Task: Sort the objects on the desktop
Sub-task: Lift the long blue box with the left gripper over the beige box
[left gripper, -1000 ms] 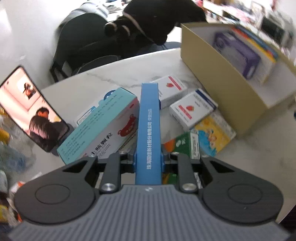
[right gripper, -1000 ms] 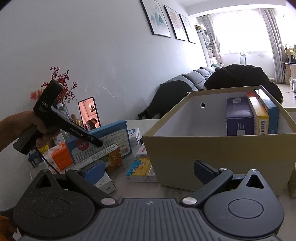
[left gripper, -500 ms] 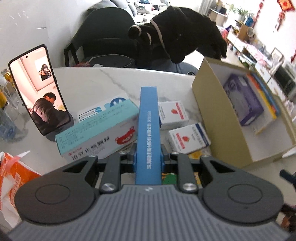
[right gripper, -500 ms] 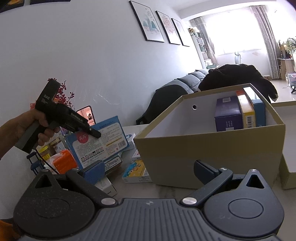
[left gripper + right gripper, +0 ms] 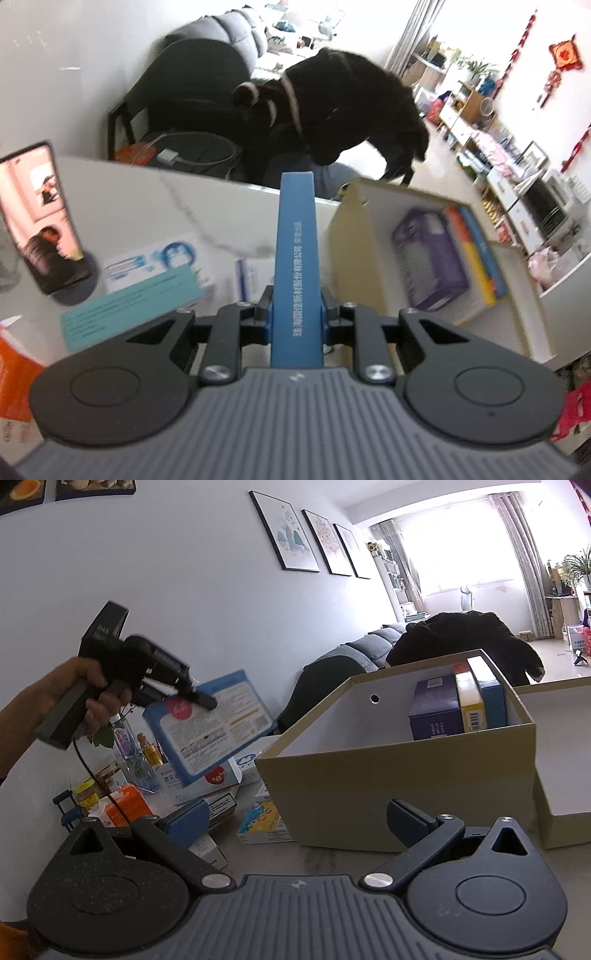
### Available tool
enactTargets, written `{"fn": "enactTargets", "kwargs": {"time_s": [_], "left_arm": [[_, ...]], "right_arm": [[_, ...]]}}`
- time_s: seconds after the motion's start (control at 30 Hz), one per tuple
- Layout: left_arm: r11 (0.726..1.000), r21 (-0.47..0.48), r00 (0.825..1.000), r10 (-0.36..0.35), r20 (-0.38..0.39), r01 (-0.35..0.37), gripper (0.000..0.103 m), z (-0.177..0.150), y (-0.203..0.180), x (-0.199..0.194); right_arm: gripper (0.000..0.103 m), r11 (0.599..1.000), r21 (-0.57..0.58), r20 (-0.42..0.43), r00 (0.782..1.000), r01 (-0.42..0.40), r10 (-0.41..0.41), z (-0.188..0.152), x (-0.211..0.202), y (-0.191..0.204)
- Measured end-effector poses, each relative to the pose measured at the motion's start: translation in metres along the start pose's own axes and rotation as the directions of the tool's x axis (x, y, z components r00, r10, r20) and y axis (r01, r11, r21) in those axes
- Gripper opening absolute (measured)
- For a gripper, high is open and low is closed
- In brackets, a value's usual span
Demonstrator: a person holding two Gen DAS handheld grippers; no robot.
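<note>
A home living room; three framed prints (image 5: 317,542) hang on the white wall at about twelve o'clock; a grey sofa (image 5: 373,646) sits beyond the marble-look worktop (image 5: 147,199); curtains (image 5: 517,554) frame a bright window at two o'clock; red Chinese knot ornaments (image 5: 565,55) hang on the far wall, above shelves (image 5: 476,110) crowded with household things.

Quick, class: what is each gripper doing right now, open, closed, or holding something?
Left gripper: closed on the blue box.
Right gripper: open, holding nothing.
</note>
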State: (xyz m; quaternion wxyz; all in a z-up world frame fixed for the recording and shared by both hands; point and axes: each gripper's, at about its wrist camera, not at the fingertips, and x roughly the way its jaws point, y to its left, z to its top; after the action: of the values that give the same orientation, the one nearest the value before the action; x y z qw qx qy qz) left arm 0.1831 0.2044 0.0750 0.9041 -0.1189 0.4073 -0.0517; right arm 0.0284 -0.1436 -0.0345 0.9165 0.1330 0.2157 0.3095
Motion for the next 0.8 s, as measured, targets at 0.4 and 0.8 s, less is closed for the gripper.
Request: {"fn": "enactTargets", "kwargs": {"time_s": [0.4, 0.8], "left_arm": [[0.997, 0.01, 0.996, -0.08, 0.049, 0.079, 0.02, 0.017, -0.061, 0.022], [1.0, 0.005, 0.997, 0.026, 0.071, -0.027, 0.02, 0.008, -0.103, 0.088]], "right_arm": [[0.103, 0.999, 0.031, 0.002, 1.0, 0.017, -0.017, -0.01, -0.014, -0.011], [0.103, 0.998, 0.053, 0.001, 1.0, 0.024, -0.024, -0.013, -0.019, -0.02]]}}
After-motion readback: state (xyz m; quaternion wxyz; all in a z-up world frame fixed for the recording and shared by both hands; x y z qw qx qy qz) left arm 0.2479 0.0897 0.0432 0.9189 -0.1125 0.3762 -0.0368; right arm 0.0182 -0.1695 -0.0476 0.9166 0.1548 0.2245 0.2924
